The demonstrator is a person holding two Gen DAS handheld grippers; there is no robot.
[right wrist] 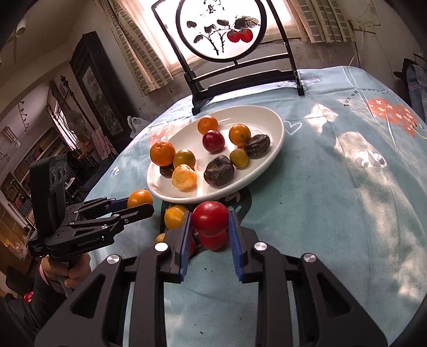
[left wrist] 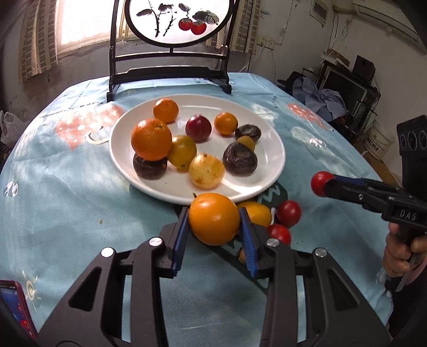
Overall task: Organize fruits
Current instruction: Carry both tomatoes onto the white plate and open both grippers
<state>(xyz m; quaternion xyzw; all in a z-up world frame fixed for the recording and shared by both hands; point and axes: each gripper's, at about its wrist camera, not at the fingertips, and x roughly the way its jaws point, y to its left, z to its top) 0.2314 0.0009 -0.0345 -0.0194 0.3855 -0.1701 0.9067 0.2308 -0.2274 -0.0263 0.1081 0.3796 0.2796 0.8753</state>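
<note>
The left claw [left wrist: 214, 232] grips an orange fruit [left wrist: 214, 219] between its blue ribbed pads [left wrist: 179, 241], held just in front of the near rim of the white plate [left wrist: 269, 149], above the blue patterned cloth on the desk [left wrist: 66, 192]. The right claw [right wrist: 210, 229] is clenched on a red tomato [right wrist: 210, 218], also raised near the plate's front edge. Under and between the two claws, loose on the cloth, lie a yellow-orange fruit [left wrist: 257, 212] and two more red tomatoes [left wrist: 288, 213]. On the plate sit two tangerines [left wrist: 151, 138], a smaller orange fruit [left wrist: 225, 123], a dark red plum-like fruit [left wrist: 198, 127], yellow fruits [left wrist: 206, 170] and dark wrinkled fruits [left wrist: 240, 158]; the larger tangerine rests on top of one dark fruit. A round painted screen [left wrist: 177, 18] on a black stand is behind the plate
</note>
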